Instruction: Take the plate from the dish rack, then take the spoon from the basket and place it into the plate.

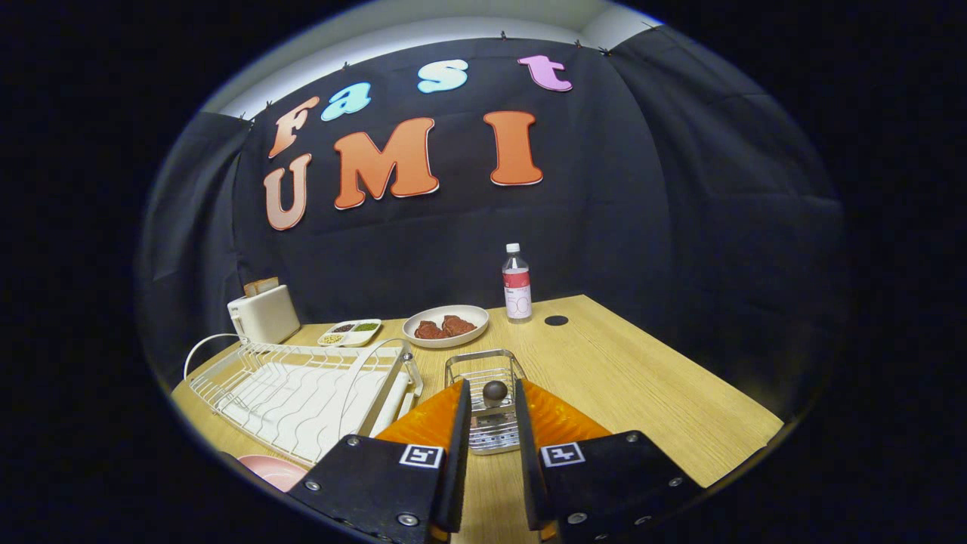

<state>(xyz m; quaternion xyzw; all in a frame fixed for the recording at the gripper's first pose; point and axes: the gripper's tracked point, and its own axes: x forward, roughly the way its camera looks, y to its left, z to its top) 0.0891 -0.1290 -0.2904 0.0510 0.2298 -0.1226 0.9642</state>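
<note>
The jaws [491, 412] stand apart over the wire basket [485, 378], straddling a dark rounded knob [495, 391] that pokes up from it — probably the spoon's handle end, though that is a judgement. Neither finger visibly touches it, so the spacing looks like a line-up for a pinch. The white dish rack [302, 393] sits on the desk [642, 378] beside the basket, and a pink plate [273, 470] lies just in front of the rack — apparently already taken out to receive the spoon.
</note>
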